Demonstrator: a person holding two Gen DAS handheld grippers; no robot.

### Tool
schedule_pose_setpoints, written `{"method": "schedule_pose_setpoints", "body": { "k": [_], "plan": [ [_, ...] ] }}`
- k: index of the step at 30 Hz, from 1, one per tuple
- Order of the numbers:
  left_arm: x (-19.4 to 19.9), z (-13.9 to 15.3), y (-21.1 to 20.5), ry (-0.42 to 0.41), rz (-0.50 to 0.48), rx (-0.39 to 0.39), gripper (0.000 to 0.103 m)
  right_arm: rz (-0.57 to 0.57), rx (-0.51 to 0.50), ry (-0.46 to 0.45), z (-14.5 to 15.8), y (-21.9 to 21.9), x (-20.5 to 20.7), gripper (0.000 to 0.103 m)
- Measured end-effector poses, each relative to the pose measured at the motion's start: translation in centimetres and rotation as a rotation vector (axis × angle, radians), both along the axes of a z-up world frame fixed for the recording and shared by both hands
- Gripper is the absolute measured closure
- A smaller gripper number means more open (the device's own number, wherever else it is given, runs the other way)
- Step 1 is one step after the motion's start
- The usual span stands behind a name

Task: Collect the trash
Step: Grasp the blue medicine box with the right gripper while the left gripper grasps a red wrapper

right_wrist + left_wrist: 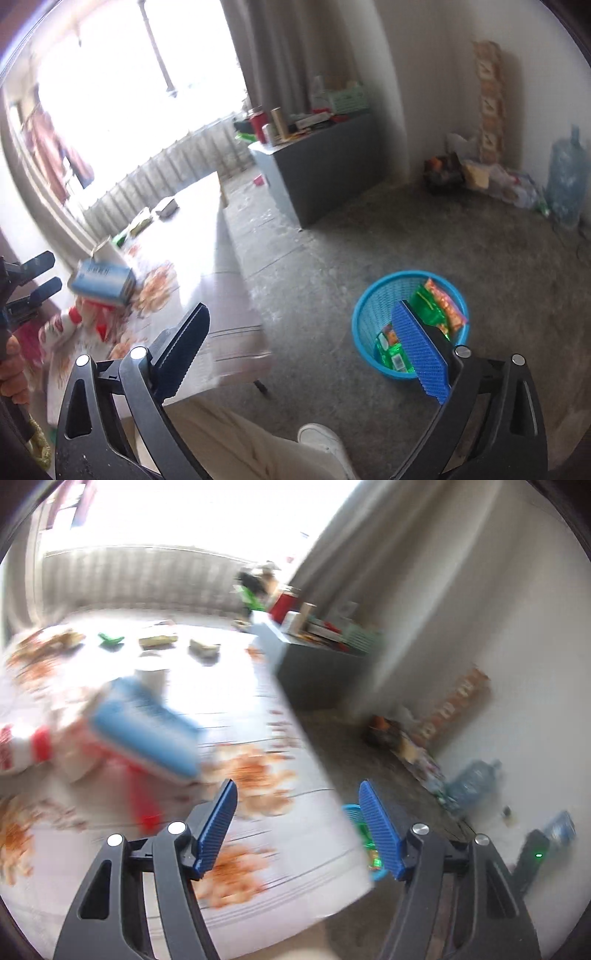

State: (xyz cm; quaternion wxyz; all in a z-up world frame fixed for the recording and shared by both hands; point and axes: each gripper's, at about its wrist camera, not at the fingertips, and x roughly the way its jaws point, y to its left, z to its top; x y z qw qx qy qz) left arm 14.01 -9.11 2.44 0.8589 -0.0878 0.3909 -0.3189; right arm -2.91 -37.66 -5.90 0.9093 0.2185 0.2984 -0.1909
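A blue and white carton (147, 725) lies on the table (295, 849) among other trash, with a red and white wrapper (22, 747) to its left; the view is blurred. My left gripper (297, 827) is open and empty over the table's right edge. It shows at the far left of the right wrist view (35, 282). My right gripper (314, 347) is open and empty above the floor. A blue basket (369, 314) on the floor holds green and orange packets (430, 308). The carton (101, 282) shows there too.
Small packets (159, 640) and a green item (110, 639) lie at the table's far side. A grey cabinet (325, 162) with clutter stands by the curtain. Bags and a water jug (567, 173) sit by the wall. My leg and white shoe (321, 439) are below.
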Motion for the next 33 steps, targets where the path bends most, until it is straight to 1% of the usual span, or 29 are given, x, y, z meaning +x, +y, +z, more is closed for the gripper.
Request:
{"method": "schedule_pose_setpoints", "body": {
  "k": [4, 7, 9, 12, 16, 18, 21, 23, 27, 30, 33],
  "plan": [
    [-0.3, -1.8, 6.0, -0.011, 0.145, 0.054, 0.035, 0.047, -0.088, 0.058, 1.1, 4.1, 1.7, 0.008],
    [-0.4, -3.0, 10.4, 0.015, 0.23, 0.057, 0.034, 0.035, -0.138, 0.103, 1.3, 6.9, 2.8, 0.008],
    [-0.7, -3.2, 12.7, 0.017, 0.27, 0.051, 0.034, 0.06, -0.174, 0.132, 1.5, 8.6, 3.7, 0.008],
    [-1.6, -3.5, 15.2, -0.017, 0.328, 0.075, 0.032, 0.139, -0.204, 0.178, 1.4, 10.6, 5.3, 0.008],
    [-1.4, -4.0, 17.3, -0.054, 0.354, 0.101, 0.029, 0.234, -0.186, 0.207, 1.3, 12.1, 7.4, 0.008],
    [-1.4, -3.9, 17.4, -0.078, 0.342, 0.104, 0.028, 0.297, -0.161, 0.185, 1.6, 12.7, 8.2, 0.008],
    [-0.9, -4.1, 17.1, -0.086, 0.325, 0.094, 0.028, 0.413, -0.124, 0.113, 2.3, 13.9, 9.4, 0.008],
    [0.2, -4.6, 16.7, -0.064, 0.315, 0.073, 0.028, 0.479, -0.115, 0.049, 3.1, 14.5, 10.5, 0.008],
    [1.4, -5.3, 16.4, -0.024, 0.283, 0.024, 0.028, 0.653, -0.071, -0.069, 4.3, 15.3, 13.9, 0.008],
    [2.2, -5.6, 16.1, -0.012, 0.267, 0.004, 0.028, 0.767, -0.049, -0.084, 4.6, 15.9, 17.5, 0.008],
    [2.7, -5.9, 15.9, 0.001, 0.252, -0.019, 0.028, 0.861, -0.077, -0.065, 4.5, 16.8, 21.0, 0.008]
  ]
}}
